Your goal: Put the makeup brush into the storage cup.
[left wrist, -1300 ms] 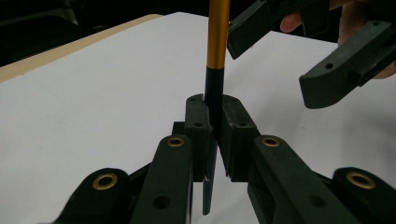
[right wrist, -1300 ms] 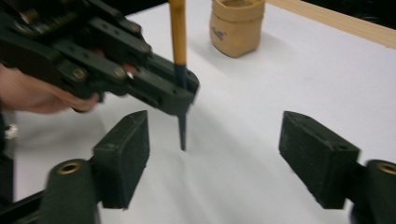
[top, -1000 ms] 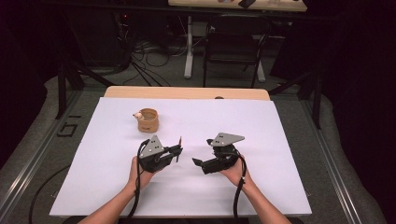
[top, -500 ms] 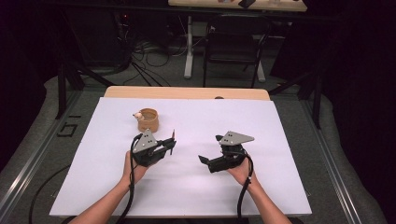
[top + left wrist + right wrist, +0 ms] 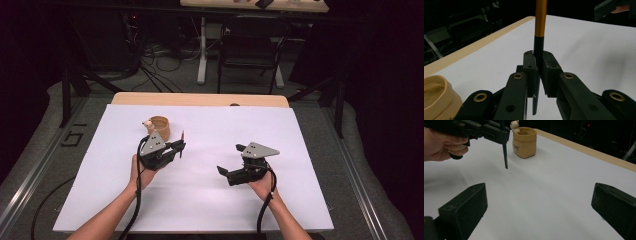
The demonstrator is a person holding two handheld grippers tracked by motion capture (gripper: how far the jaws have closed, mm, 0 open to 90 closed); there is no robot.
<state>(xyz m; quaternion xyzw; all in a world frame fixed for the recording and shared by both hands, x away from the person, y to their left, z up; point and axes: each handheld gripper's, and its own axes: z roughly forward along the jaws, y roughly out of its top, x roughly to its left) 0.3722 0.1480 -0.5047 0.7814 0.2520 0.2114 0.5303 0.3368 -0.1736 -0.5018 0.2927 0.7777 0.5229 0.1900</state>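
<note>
My left gripper (image 5: 178, 147) is shut on a pen (image 5: 540, 20) with an orange upper shaft and a dark lower part, held upright above the white table (image 5: 210, 200). In the right gripper view the pen (image 5: 504, 155) hangs tip down from the left gripper (image 5: 499, 131), a little in front of a tan pouch-shaped holder (image 5: 524, 142). That holder (image 5: 160, 127), with a small figure on its rim, stands just beyond the left gripper. My right gripper (image 5: 231, 159) is at the right, its jaws wide apart after just opening, with nothing between them.
The white sheet covers a wooden tabletop whose far edge (image 5: 200, 99) shows behind the holder. Beyond the table are a dark chair (image 5: 248, 50), cables and stands on the floor.
The left hand has carried the pen away from me and leftward, closer to the holder. The right gripper's jaws stand wider than a second ago.
</note>
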